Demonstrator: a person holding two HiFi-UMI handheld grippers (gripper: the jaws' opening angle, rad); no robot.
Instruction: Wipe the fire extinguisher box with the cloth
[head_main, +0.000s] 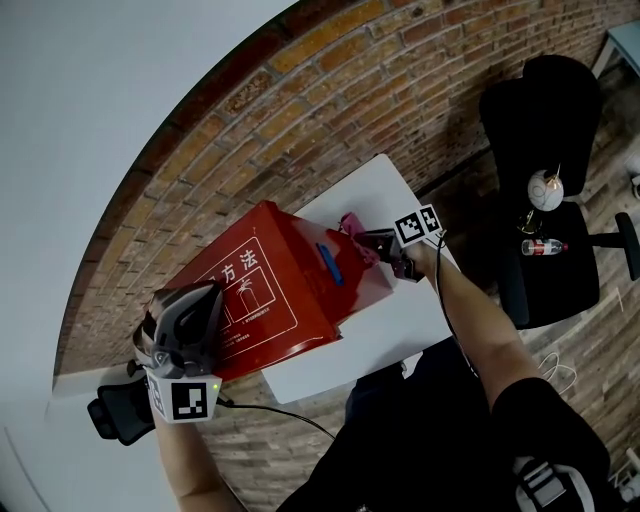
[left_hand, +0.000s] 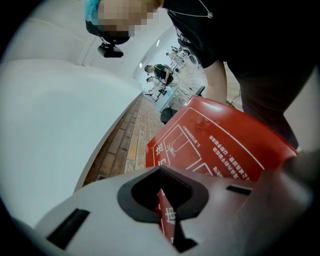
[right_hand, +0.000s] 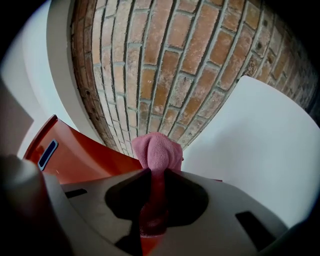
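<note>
- Right now my left gripper (head_main: 200, 300) has its jaws clenched together, its tip lying over the near left corner of the red box (head_main: 262, 290). Through the slit between the jaws I see only the box's printed face, and I cannot tell whether they pinch any of it.
- My right gripper (head_main: 375, 245) is grasping the pink cloth (head_main: 352, 224). The cloth is squeezed between the jaws and bulges out past their tips.
- That bulge of cloth is touching the box's right end, near the blue handle (head_main: 330, 262) on that side.
- The box sits on the white table (head_main: 400, 320), covering its left part along the edge by the brick wall (head_main: 330, 90), with its printed face tilted up toward me.
- The table's right corner, beyond the cloth, is bare white.
- Well apart on the right stands a black chair (head_main: 545, 120) with a bottle (head_main: 543, 246) lying on its seat.
</note>
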